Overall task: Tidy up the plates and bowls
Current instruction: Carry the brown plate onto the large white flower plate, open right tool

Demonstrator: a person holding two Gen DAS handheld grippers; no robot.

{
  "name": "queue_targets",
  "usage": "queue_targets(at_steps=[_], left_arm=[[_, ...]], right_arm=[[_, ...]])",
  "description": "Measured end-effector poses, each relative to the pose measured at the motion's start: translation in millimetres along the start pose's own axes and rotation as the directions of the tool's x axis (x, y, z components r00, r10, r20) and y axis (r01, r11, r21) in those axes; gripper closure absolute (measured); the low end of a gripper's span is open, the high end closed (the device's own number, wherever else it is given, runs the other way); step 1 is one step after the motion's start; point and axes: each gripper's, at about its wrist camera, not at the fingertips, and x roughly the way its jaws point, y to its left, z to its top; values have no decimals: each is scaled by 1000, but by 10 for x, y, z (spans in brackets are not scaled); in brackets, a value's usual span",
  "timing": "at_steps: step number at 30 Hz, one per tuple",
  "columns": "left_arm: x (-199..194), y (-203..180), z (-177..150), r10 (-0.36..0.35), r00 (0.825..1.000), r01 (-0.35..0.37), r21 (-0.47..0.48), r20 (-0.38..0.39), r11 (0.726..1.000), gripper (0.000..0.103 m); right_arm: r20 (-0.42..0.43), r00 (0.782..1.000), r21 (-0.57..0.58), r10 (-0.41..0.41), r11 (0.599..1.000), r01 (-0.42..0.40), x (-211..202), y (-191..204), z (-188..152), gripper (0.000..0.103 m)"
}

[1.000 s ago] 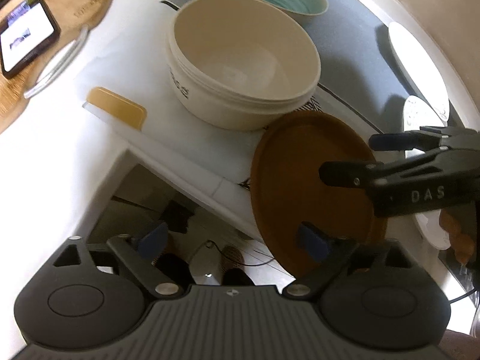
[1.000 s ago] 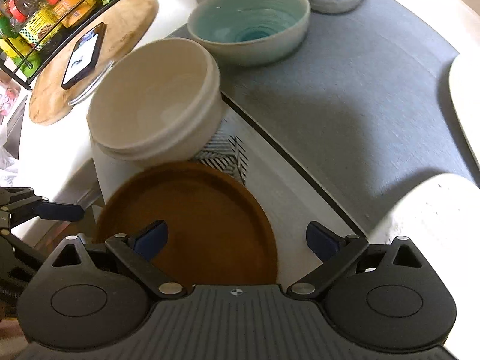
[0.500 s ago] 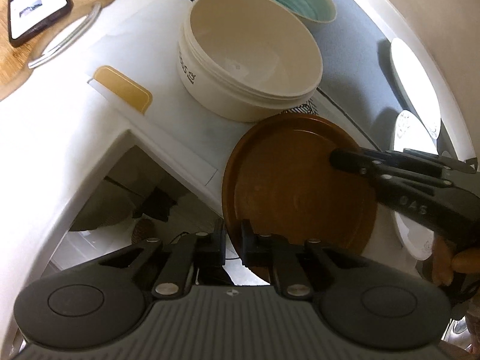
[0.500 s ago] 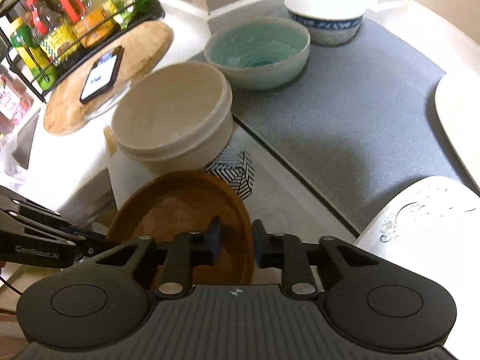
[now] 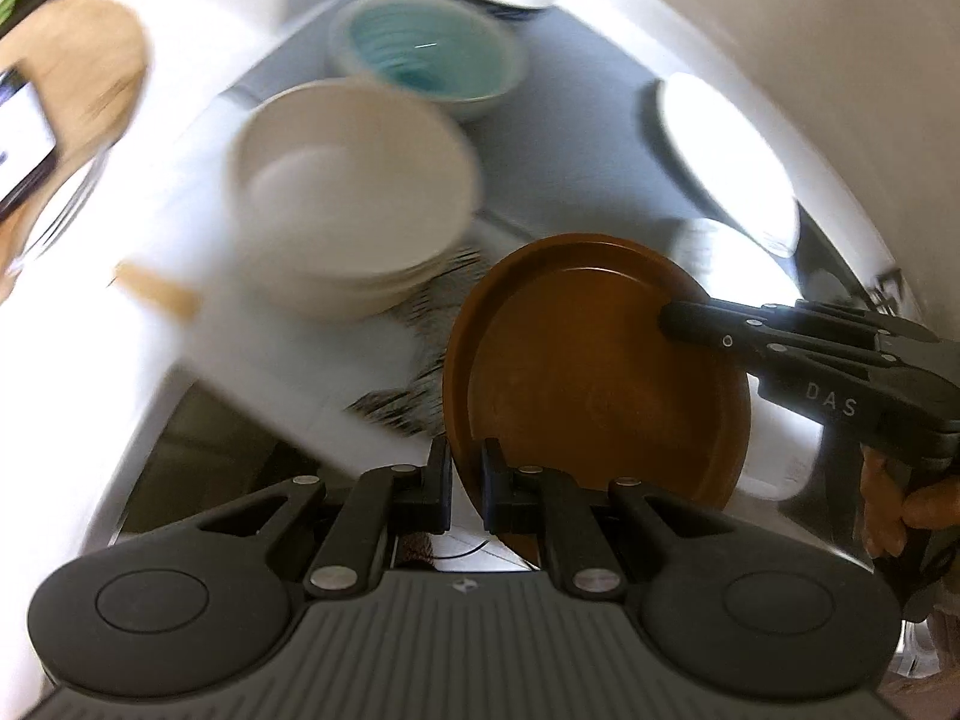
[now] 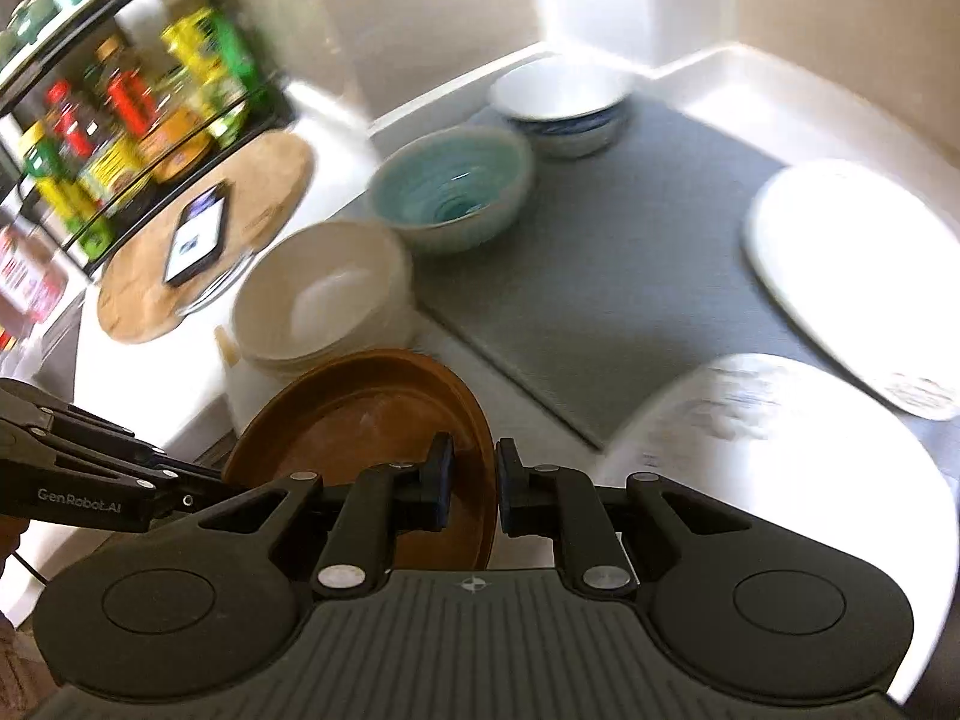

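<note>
Both claws pinch my round brown wooden plate (image 5: 600, 372): left gripper (image 5: 467, 483) clamps its near rim, right gripper (image 6: 471, 483) its opposite edge, held tilted beside the cream round bowl (image 5: 354, 192) and grey mat (image 6: 630, 276).

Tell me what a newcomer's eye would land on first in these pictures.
The brown plate stands out, close to the cameras and gripped at opposite edges of its rim by the left gripper and the right gripper, both shut on it. Beyond it a cream bowl, a teal bowl and a blue-patterned bowl line up toward the wall, along the left edge of a grey mat.
</note>
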Motion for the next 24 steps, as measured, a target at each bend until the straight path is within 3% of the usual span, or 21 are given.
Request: queue_targets(at_steps=[7, 12, 19, 23, 24], left_arm=[[309, -749, 312, -88, 995, 94, 174, -44, 980, 93], [689, -1175, 487, -104, 990, 128, 272, -100, 954, 93], [1000, -1437, 502, -71, 991, 107, 340, -116, 934, 93], [984, -1507, 504, -38, 998, 54, 375, -51, 925, 93], [951, -1525, 498, -39, 999, 48, 378, -31, 924, 89]], right_arm=[[49, 988, 158, -144, 978, 135, -393, -556, -253, 87], [45, 971, 268, -235, 939, 215, -509, -932, -478, 87], [37, 958, 338, -286, 906, 257, -412, -1250, -613, 87], [32, 943, 338, -330, 892, 300, -381, -1328, -670, 86], [38, 940, 341, -338, 889, 306, -403, -1331, -673, 80]])
